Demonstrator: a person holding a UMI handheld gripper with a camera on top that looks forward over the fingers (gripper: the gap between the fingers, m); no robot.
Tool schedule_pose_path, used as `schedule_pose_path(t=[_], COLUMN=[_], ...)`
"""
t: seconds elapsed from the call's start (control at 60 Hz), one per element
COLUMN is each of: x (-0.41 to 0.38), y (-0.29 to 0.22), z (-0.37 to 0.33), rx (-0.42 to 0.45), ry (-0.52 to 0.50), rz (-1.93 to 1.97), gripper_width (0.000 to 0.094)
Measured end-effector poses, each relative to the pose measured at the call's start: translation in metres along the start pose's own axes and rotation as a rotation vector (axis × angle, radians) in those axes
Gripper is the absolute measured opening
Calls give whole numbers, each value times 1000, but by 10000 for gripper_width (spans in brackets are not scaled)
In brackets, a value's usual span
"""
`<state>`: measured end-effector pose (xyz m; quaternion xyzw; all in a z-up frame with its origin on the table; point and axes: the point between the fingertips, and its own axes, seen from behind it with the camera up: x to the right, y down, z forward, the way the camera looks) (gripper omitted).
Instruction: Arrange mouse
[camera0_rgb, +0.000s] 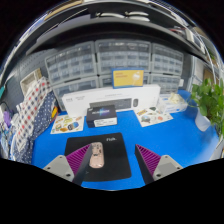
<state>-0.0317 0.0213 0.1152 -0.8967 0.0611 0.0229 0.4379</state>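
Note:
A small beige mouse (97, 155) lies on a black mouse mat (103, 158) on the blue table top (175, 140). It sits on the mat's left part, just ahead of my left finger. My gripper (112, 164) is open, its two fingers wide apart with magenta pads (149, 159) showing. The mat lies between the fingers. The mouse is close to the left finger but nothing presses on it.
A white box (110, 101) with a black device (103, 121) in front stands beyond the mat. Printed sheets (67, 123) lie to the left and right. A green plant (211, 103) is at the right. Shelves of drawers (110, 62) fill the back.

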Motion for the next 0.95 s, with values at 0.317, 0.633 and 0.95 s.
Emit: schedule_pose_path(t=[0.317, 0.633, 0.95], x=[90, 137, 148], y=[-33, -34, -40], z=[-93, -147, -169], rx=[80, 133, 165], ry=[-26, -82, -116], rz=[-38, -127, -120], gripper_width=[853, 852, 852])
